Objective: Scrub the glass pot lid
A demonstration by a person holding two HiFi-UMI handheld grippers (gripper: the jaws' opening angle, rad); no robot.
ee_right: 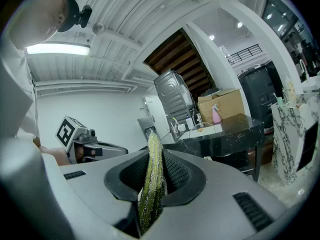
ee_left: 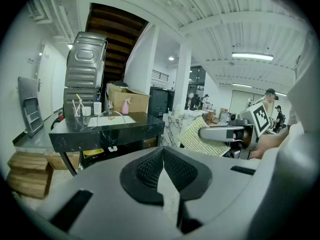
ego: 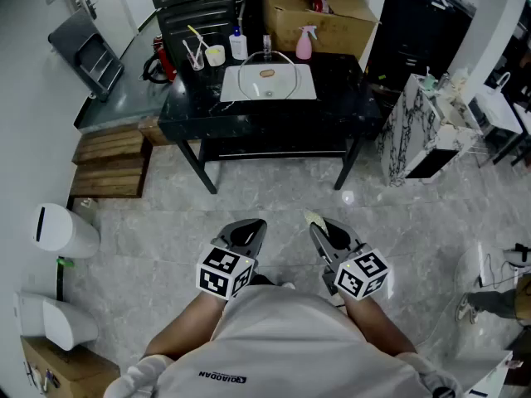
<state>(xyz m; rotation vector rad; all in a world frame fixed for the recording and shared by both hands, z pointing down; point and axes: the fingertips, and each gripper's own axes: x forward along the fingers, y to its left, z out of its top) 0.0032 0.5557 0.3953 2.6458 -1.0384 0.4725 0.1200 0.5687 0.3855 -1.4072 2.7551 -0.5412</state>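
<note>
One scouring pad (ee_right: 151, 184) lengthwise along jaws

The black worktop (ego: 340, 106) carries a white mat (ego: 229, 90) with the glass pot lid (ego: 267, 74) lying on it. Along its back edge stand a pink spray bottle (ego: 304, 44), a white bottle (ego: 239, 46) and a cup (ego: 215, 55).

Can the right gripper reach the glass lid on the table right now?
Probably not yet: the right gripper, holding a scrub pad, is far short of the glass lid; only bare floor lies between.
</note>
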